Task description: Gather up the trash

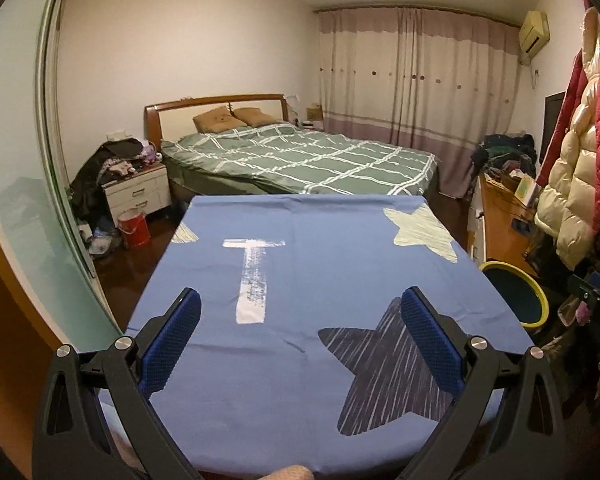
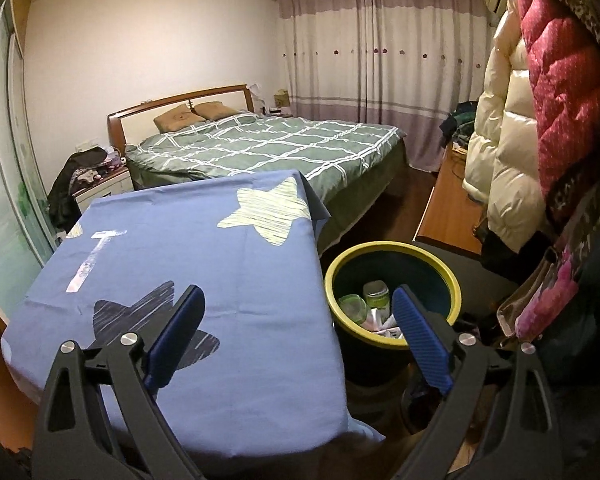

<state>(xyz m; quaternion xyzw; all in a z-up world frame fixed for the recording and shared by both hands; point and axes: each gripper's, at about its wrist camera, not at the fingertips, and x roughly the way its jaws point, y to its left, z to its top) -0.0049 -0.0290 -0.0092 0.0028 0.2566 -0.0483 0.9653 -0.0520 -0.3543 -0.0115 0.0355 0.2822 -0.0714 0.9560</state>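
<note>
**Both grippers spread above the blue cloth, trash seen in the bin**

At the far left, a red bucket [image 1: 133, 227] is seen on the floor beside a white nightstand [image 1: 138, 192]. The left gripper [image 1: 300, 340] is held over the blue star-printed tablecloth [image 1: 300, 264] with its 2 blue-padded fingers [image 1: 170, 340] spread wide — nothing is gripped between them. The right gripper [image 2: 298, 336] is likewise released, its jaws apart over the cloth's right edge. Just beside that edge, on the floor, a yellow-rimmed trash bin [image 2: 392, 246] is found; collected trash [image 2: 374, 308] — bottles and wrappers — is lying inside it. Puffy coats [image 2: 512, 140] are hung at the far right.
</note>
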